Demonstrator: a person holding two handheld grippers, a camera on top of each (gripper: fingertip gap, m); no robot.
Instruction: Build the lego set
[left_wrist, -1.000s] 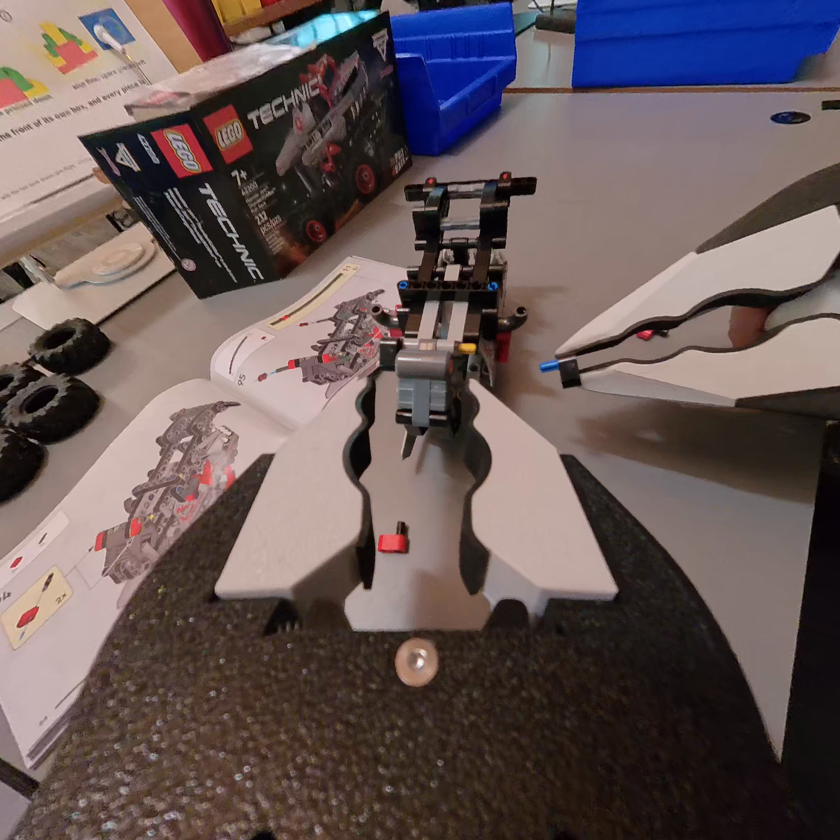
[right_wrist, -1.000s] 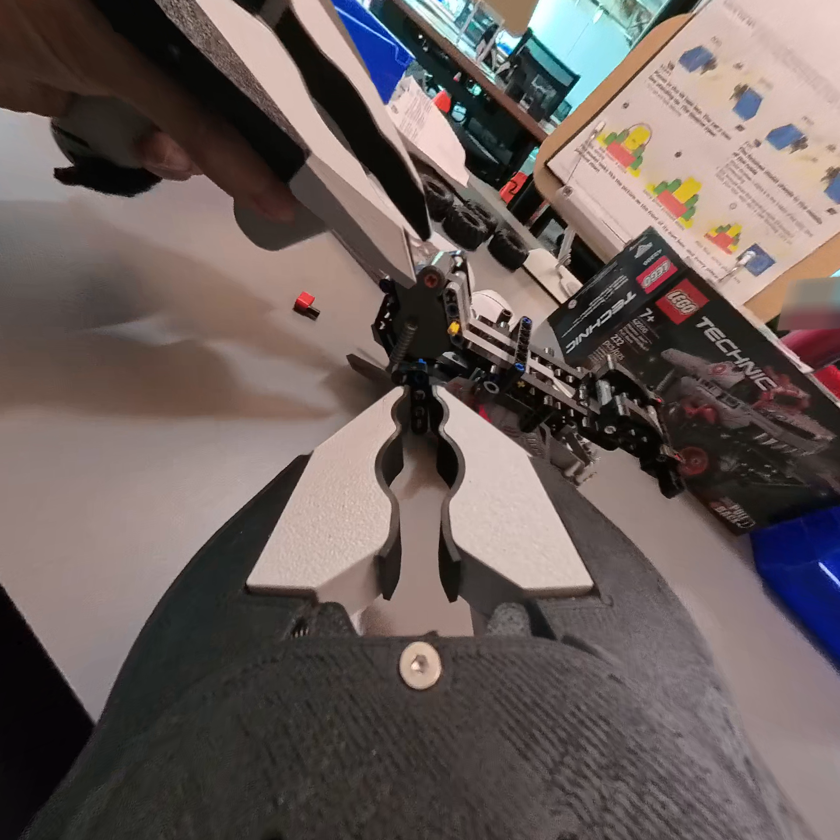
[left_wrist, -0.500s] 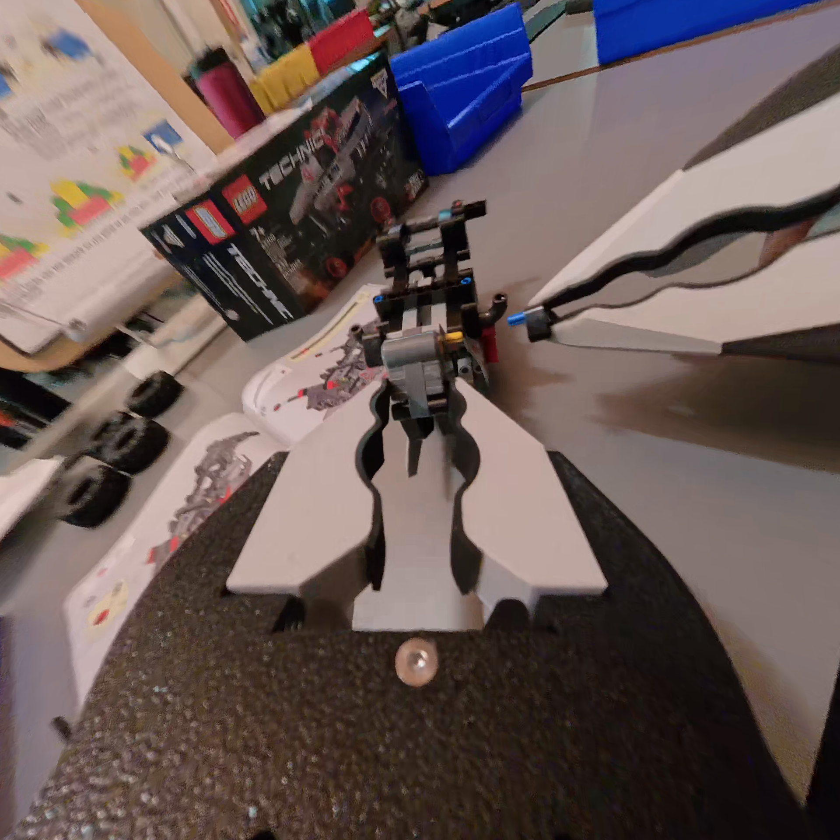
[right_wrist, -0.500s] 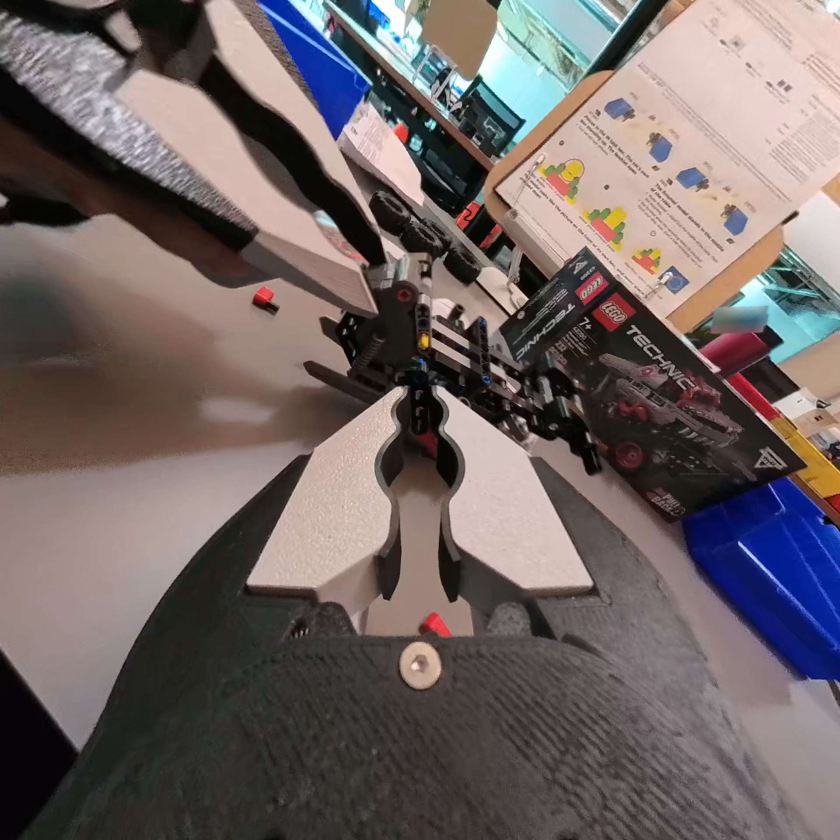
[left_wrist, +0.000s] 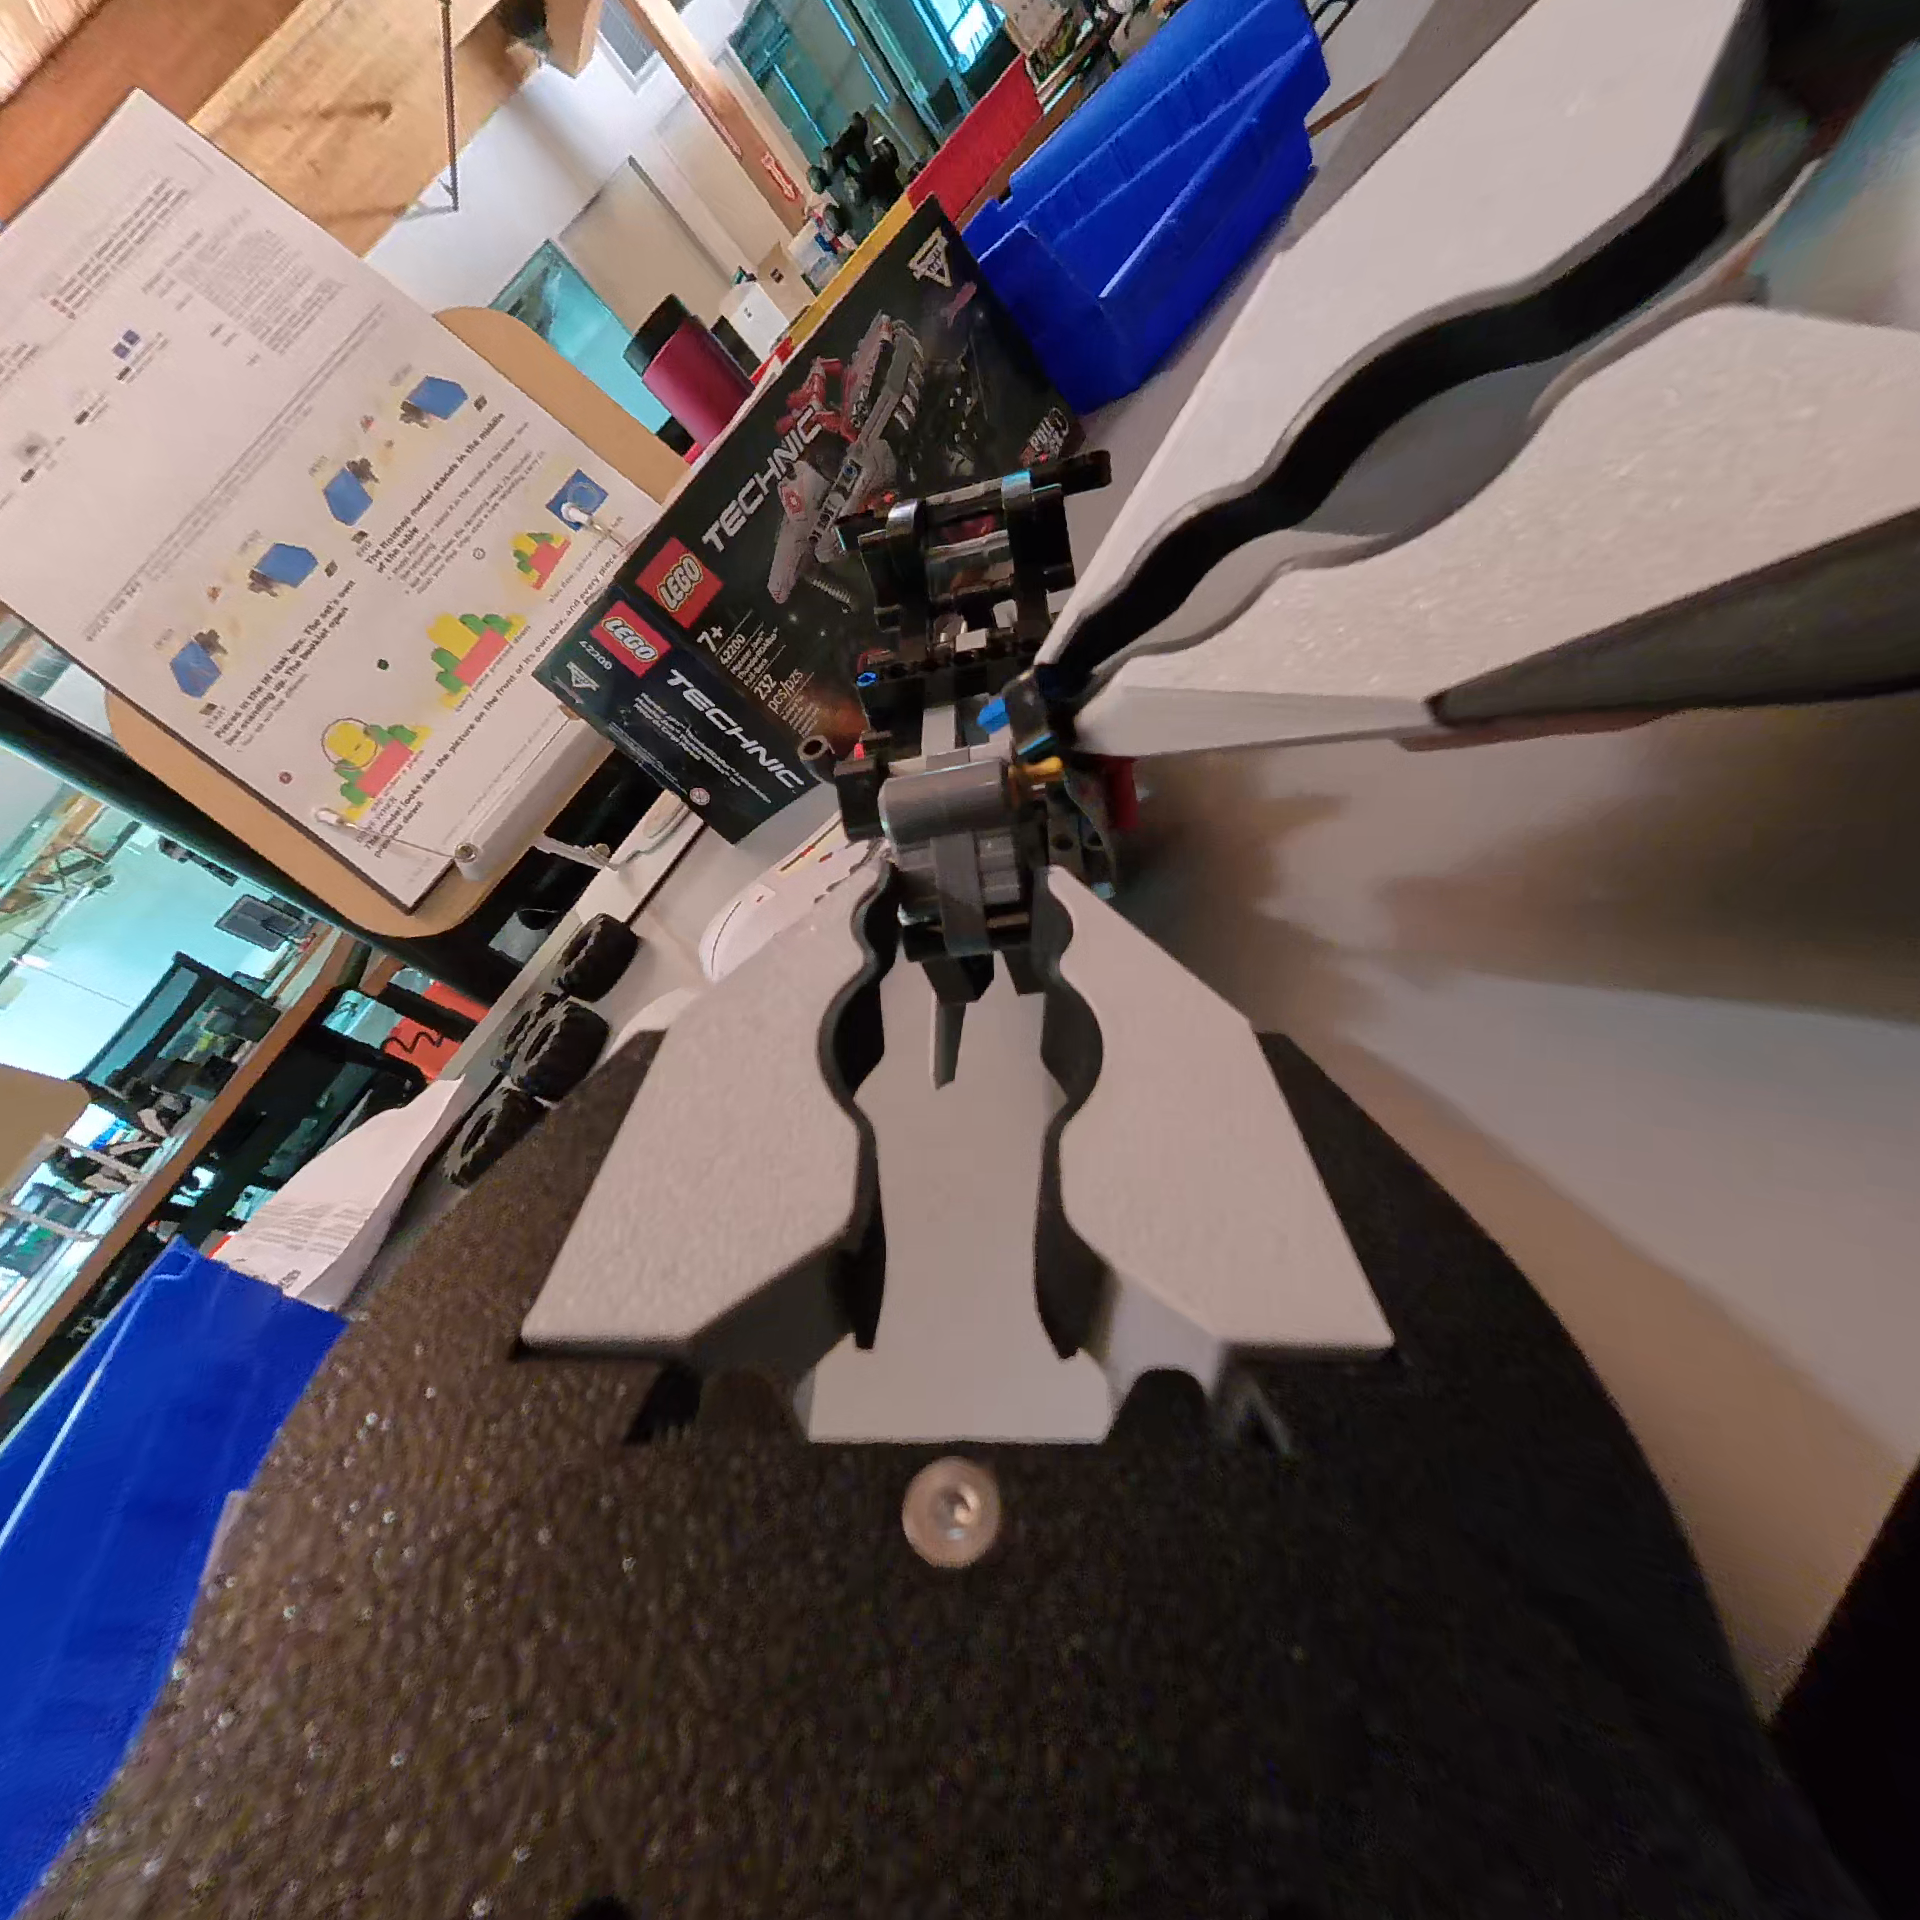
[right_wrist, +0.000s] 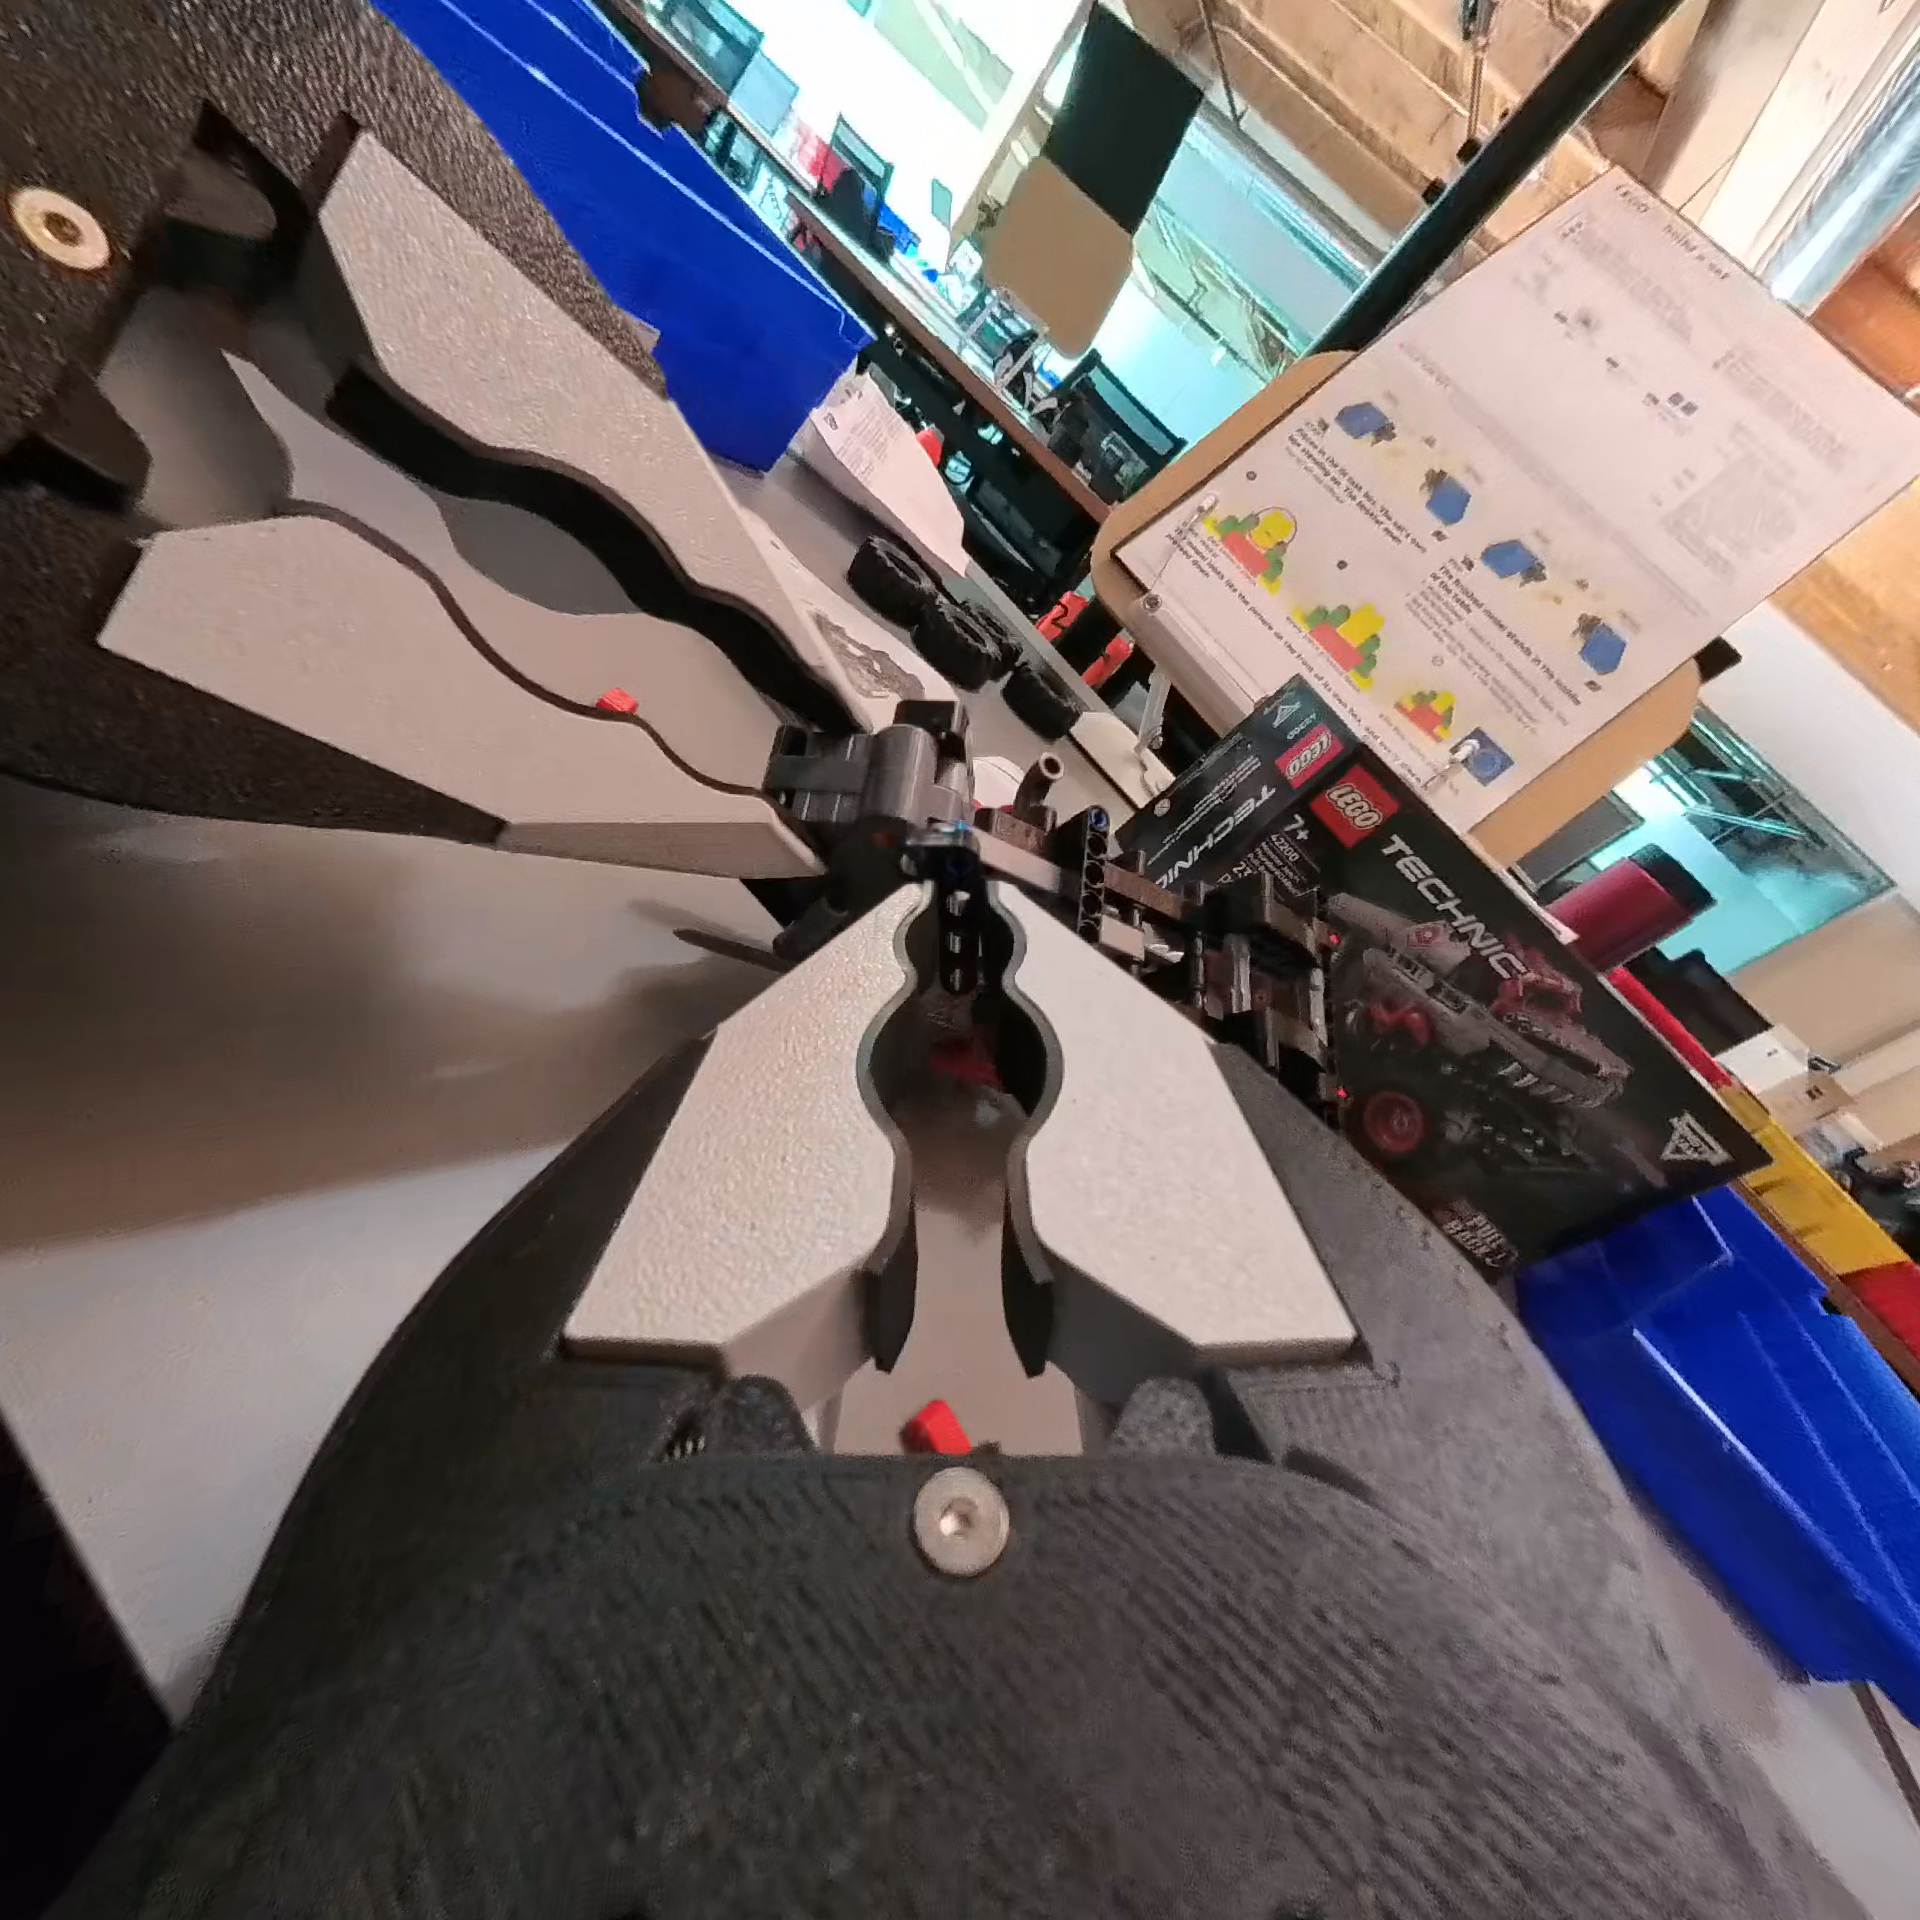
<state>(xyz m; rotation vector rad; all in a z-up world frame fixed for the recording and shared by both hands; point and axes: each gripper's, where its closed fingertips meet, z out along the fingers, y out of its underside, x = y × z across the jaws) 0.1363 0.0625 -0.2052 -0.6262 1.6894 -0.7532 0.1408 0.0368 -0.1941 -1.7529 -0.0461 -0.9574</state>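
Left gripper (left_wrist: 961, 914) is clamped on the grey front end of the half-built truck frame (left_wrist: 971, 665), holding it tipped up off the table (left_wrist: 1558, 1091). Right gripper (right_wrist: 951, 914) comes in from the side w/ its jaws pinched narrow on a small black piece w/ a blue pin (left_wrist: 994, 713), tip right up against the frame's side, just by the yellow axle end. Looks like a pin-into-hole step, mid-push. Set box (left_wrist: 831, 540) stands behind the frame toward the far edge, loose tyres (left_wrist: 556, 1039) along the left edge, blue bin (left_wrist: 1143, 208) at the far side. One small red piece (right_wrist: 935, 1425) lies on the table under the right gripper. Risks: pin's tiny & the frame is held only at one end, so a push that's off-line could twist it in the left claw or pop a joint apart. Pin could also slip from the right jaws & drop. Can't tell if the pin is lined up w/ its hole, the tips hide it.
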